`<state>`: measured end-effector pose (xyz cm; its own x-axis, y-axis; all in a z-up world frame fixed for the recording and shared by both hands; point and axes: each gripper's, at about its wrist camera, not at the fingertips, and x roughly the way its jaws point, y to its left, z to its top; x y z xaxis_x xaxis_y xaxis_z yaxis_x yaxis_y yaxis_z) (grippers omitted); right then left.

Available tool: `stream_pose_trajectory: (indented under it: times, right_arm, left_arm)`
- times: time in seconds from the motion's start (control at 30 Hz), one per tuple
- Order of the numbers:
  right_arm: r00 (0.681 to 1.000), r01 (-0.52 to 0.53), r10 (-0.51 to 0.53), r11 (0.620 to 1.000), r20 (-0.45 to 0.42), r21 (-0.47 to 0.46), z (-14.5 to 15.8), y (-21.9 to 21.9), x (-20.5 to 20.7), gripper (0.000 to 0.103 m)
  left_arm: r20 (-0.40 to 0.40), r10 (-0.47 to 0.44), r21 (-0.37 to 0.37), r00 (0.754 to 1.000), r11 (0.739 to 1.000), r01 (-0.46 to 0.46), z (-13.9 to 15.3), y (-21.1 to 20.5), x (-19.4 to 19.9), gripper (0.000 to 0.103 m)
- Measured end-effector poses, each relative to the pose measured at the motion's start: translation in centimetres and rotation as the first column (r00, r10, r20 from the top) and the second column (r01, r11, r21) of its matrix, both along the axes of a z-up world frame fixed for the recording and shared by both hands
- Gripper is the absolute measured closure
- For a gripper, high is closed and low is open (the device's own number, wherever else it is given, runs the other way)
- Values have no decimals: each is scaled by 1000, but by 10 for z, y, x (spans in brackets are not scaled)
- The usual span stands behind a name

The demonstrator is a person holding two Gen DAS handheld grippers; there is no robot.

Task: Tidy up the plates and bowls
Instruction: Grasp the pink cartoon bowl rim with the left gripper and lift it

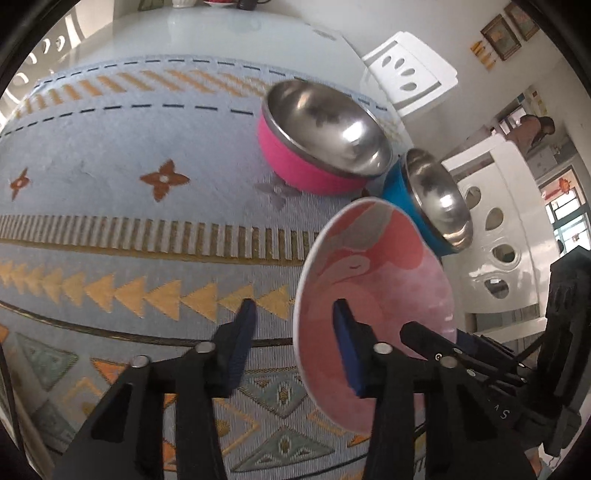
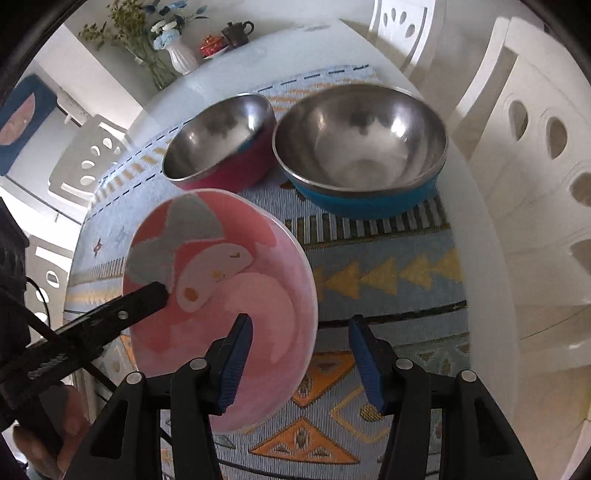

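Nearest the lens, the left tongs stood part open astride the left rim of the pink plate. One blue pad was outside over the cloth and the other was over the plate's painted face. Patterned cloth showed between the outer pad and the rim, so I judged the plate bracketed rather than clamped.

The right tongs mirrored this on the plate's right rim. The left pad sat over the face and the right pad over bare cloth, again with a visible gap and the jaws part open. The plate sat near the front edge of the table, between the two tongs, so neither hand was the nearer. Being round, it offered no long axis to line up with. The relation that mattered was each rim running through the gap between a pair of pads.

Beyond the plate, toward the far edge, the pink bowl stood on the left and the blue bowl on the right. They were just beside each other; whether their rims touched I could not tell. The blue bowl sat close to the right edge of the cloth, with little room beyond it. Open cloth lay to the plate's left and toward the far left corner. A lift or slide that way looked free, while straight ahead the bowls blocked the way.
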<state>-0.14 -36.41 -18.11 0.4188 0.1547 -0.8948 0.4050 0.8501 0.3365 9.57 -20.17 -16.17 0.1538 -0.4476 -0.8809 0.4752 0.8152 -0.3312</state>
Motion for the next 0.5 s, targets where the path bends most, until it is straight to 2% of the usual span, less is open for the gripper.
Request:
stream_pose_trajectory:
  times: [0.07, 0.13, 0.2, 0.3, 0.5]
  right_arm:
    - [1000, -15, 15, 1000, -4, -3, -5, 0, -1, 68]
    - [999, -36, 36, 999, -3, -19, -5, 3, -3, 74]
    - [998, -59, 59, 998, 6, -16, -6, 7, -4, 86]
    - [997, -79, 79, 995, 1, -57, -2, 14, -7, 86]
    - [993, -113, 115, 993, 36, -38, 19, 34, -14, 86]
  left_arm:
    - [-5, -17, 7, 1000, 1000, 17, -3, -3, -3, 89]
    - [-6, -32, -3, 999, 999, 32, -4, -5, -7, 94]
    - [20, -40, -6, 999, 999, 41, -1, -4, -14, 94]
    - [36, -38, -6, 999, 999, 38, 4, 2, -21, 94]
    - [50, 17, -33, 999, 999, -16, 25, 39, -38, 94]
